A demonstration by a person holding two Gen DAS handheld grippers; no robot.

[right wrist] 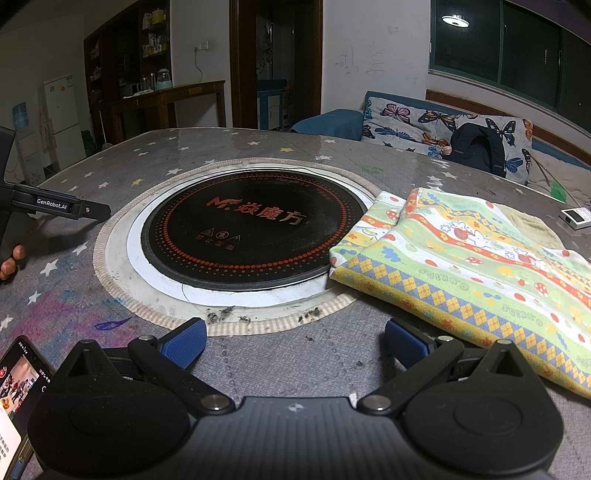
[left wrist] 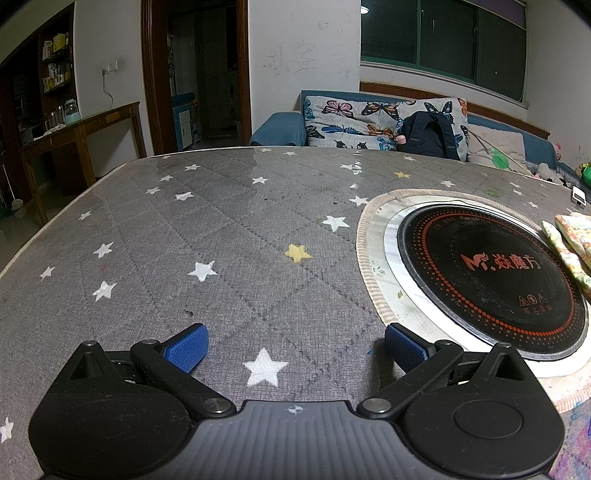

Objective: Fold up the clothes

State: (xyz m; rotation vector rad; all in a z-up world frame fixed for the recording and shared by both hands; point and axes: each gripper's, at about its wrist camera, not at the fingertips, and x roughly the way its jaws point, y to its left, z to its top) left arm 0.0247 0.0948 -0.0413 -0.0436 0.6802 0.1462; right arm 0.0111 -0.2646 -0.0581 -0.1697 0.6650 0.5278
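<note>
Left hand-held gripper [left wrist: 293, 345]: fingers spread, empty, over grey star-print counter [left wrist: 221, 236]. Right hand-held gripper [right wrist: 295, 341]: fingers spread, empty, near counter edge. Folded patterned cloth [right wrist: 480, 266] lies flat on counter, just right of round black induction hob [right wrist: 243, 229], one corner touching its rim. Phone [right wrist: 18, 387] at lower left.

Dark window [left wrist: 443, 33], scribbled white wall [left wrist: 303, 55], open doorway [left wrist: 199, 74]; blue sofa [left wrist: 280, 127] w/ butterfly cushion [left wrist: 354, 118]; wooden sideboard [right wrist: 173, 99].
</note>
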